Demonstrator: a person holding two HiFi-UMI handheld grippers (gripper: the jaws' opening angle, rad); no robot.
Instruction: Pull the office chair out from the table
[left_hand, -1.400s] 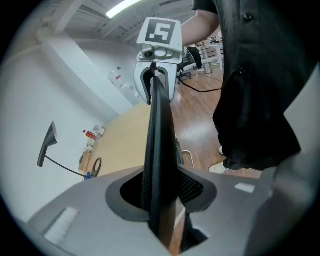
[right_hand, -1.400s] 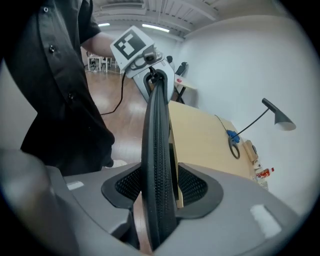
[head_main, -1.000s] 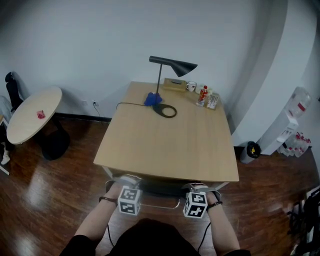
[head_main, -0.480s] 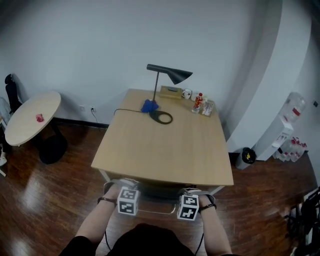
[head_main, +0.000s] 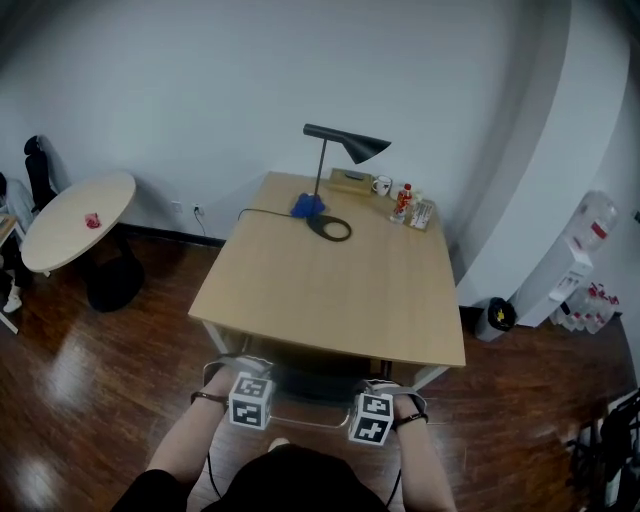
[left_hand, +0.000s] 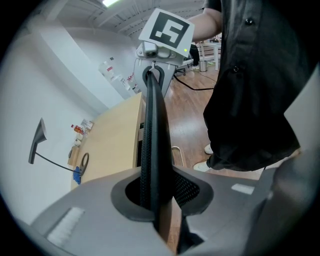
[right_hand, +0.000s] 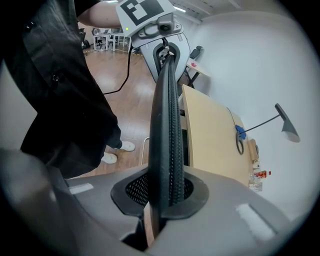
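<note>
Against a second ago, both sets of jaws have narrowed and the marker cubes sit a shade further from the near edge of the table (head_main: 330, 290) in the head view. I judge the pull has only just begun, since the office chair (head_main: 312, 388) is mostly tucked under at the table's 6 o'clock side. The left gripper (head_main: 240, 385), at about 7 o'clock in that view, is pinching the chair's top rim (left_hand: 152, 125): its own view shows the black edge running straight between the jaws, with mesh pressed in on either side. The right gripper (head_main: 385, 395), near 5 o'clock, is clamped on the same rim, so the two grips stand apart along the backrest. With both holds set, drawing back evenly should roll the chair out. The chair itself shows little — a dark mesh back with a smooth black border and a pale curved bar below; seat and wheels are hidden. The lamp (head_main: 345, 145) stands well clear at the table's 12 o'clock end.
</note>
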